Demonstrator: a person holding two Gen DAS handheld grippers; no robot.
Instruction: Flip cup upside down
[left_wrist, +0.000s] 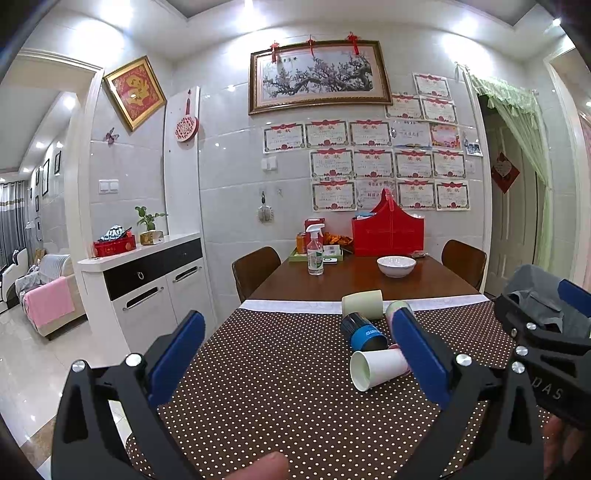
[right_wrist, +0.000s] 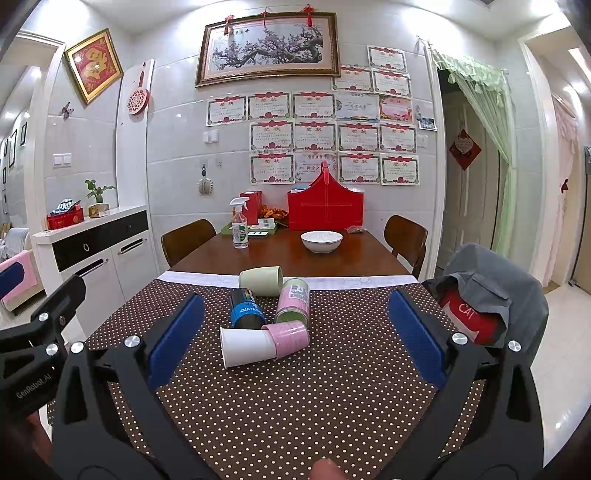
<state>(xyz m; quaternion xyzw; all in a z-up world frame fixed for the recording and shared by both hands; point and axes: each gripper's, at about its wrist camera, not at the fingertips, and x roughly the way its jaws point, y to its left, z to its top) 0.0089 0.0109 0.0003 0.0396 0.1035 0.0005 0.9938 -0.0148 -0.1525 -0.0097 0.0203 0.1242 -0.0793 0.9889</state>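
Brown cloth dotted with white (right_wrist: 295, 406) covers the near end of a wooden dining table (right_wrist: 280, 254), and five cups lie on their sides in a loose cluster on it. Nearest is a white paper cup (right_wrist: 247, 347) with its open mouth facing left; its base end is tucked into a pink ribbed paper cup (right_wrist: 291, 338) lying just to its right. Behind them sit a dark cup with a blue label band (right_wrist: 244, 310), a pink-and-green labelled cup (right_wrist: 293, 301), and, farthest back, a pale green plastic cup (right_wrist: 260, 280) at the cloth's white edge. The right gripper (right_wrist: 295, 332) hovers above the cloth short of the cluster, its blue-padded jaws spread wide and holding nothing. The left gripper (left_wrist: 295, 350) is likewise wide apart and empty, off to the left of the cups; in its view the white paper cup (left_wrist: 376, 369) lies just inside its right finger. Farther up the table stand a white ceramic bowl (right_wrist: 321, 240), a clear spray bottle (right_wrist: 239, 225) and a red felt basket (right_wrist: 325, 206). A grey jacket (right_wrist: 491, 288) drapes over the chair at right.
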